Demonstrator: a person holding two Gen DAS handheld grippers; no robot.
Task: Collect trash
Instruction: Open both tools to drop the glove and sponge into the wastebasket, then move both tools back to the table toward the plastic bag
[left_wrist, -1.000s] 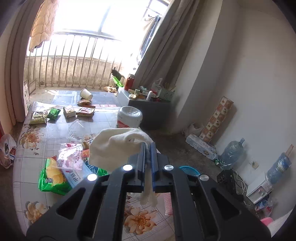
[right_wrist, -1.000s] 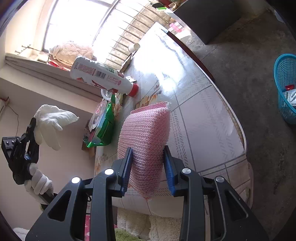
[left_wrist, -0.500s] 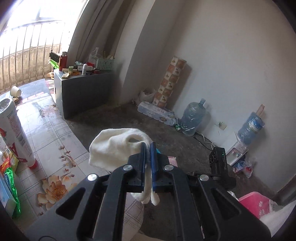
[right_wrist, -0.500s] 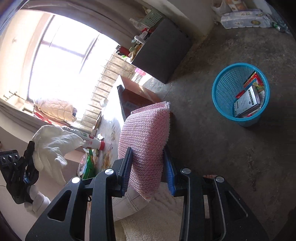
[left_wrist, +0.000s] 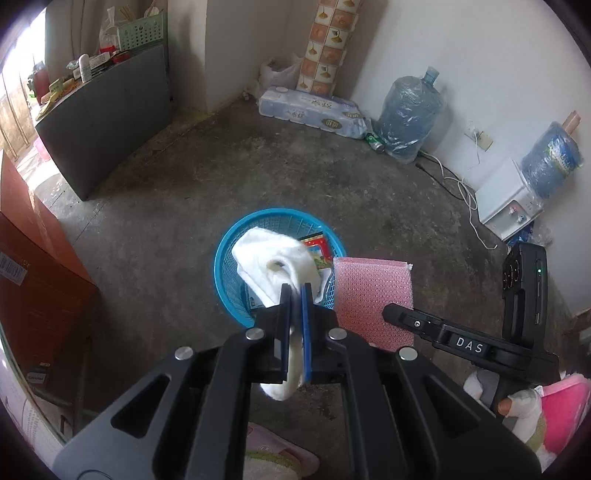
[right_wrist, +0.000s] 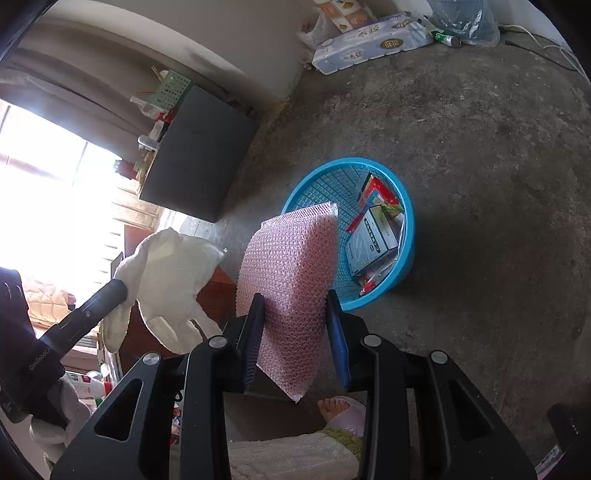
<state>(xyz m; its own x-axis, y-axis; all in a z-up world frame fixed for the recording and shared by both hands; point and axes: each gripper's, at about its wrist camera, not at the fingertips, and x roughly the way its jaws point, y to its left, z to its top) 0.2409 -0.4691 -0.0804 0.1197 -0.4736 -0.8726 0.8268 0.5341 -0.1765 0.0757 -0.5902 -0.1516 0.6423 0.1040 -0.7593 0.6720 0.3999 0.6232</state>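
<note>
Grippers counted: two, both loaded and both pointing down at the concrete floor (left_wrist: 192, 192). From the left wrist view, reading left to right: one dark grey cabinet (left_wrist: 107, 122) at ten o'clock with small clutter on top; one blue mesh basket (left_wrist: 227, 254) at centre; one pack of paper rolls (left_wrist: 306, 110) at twelve o'clock; two large water bottles at one and two o'clock, too wrapped to detail. The left gripper (left_wrist: 295, 295) is clenched tight on one white glove (left_wrist: 273, 258), which hangs over the basket's opening, apart from its contents. Just to the right, the right gripper (right_wrist: 295, 314) clamps one pink bubble-wrap pouch (right_wrist: 291, 266) between its blue pads, upright, its top edge overlapping the basket's rim at nine o'clock in the right wrist view. Inside the basket lie one white carton (right_wrist: 373, 240) and several red wrappers, count uncertain. One slippered foot (right_wrist: 341, 408) shows below the pouch.
</note>
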